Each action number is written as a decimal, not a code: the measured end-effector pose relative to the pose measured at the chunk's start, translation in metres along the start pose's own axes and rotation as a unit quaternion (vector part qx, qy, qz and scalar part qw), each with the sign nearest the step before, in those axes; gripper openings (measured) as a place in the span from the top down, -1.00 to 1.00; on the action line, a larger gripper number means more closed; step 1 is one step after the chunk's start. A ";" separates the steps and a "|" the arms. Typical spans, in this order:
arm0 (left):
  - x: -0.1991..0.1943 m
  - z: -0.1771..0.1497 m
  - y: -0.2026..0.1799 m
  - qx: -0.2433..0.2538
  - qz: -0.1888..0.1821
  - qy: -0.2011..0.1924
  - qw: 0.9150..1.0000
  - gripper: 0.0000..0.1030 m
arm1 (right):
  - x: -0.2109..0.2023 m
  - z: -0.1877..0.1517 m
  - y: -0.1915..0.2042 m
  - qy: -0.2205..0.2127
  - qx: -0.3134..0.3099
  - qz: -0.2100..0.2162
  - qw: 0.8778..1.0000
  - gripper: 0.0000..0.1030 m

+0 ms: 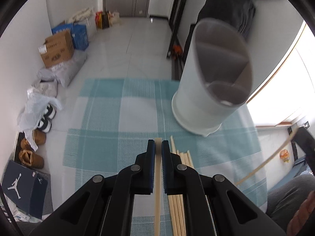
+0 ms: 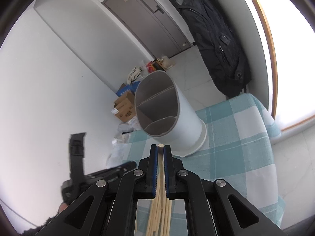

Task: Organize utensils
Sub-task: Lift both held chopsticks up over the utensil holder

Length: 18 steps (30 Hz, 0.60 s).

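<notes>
A white cylindrical utensil holder with inner dividers stands on the teal-and-white checked cloth. My left gripper is shut on one pale wooden chopstick that runs back between the jaws. Several loose chopsticks lie on the cloth just to its right. My right gripper is shut on another chopstick, its tip just short of the holder's base. More chopsticks lie below it. In the right wrist view the left gripper appears blurred at the left.
A black backpack hangs behind the table by the bright window. Cardboard boxes, bags and shoes line the wall on the floor. The cloth's far edge drops to tiled floor. A person's leg is at the right.
</notes>
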<state>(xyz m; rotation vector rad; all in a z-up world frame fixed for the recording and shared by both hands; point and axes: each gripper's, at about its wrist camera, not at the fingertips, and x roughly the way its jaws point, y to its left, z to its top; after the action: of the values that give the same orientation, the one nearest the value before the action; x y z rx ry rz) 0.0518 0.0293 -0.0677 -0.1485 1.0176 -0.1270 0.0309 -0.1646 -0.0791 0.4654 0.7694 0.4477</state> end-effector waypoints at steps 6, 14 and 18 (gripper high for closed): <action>-0.021 0.005 -0.011 0.012 -0.014 -0.043 0.999 0.95 | -0.004 -0.001 0.022 -0.016 -0.028 -0.005 0.999 0.90; -0.045 0.010 -0.016 0.036 -0.030 -0.070 0.996 0.95 | -0.006 -0.001 0.046 -0.028 -0.067 -0.014 0.997 0.90; -0.057 0.015 -0.022 0.042 -0.042 -0.077 0.995 0.95 | -0.010 0.004 0.053 -0.034 -0.077 -0.018 0.996 0.90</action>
<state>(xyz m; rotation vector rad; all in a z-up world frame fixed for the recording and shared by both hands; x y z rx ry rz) 0.0342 0.0191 -0.0079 -0.1215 0.8519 -0.2309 0.0159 -0.1280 -0.0418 0.3200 0.6702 0.4518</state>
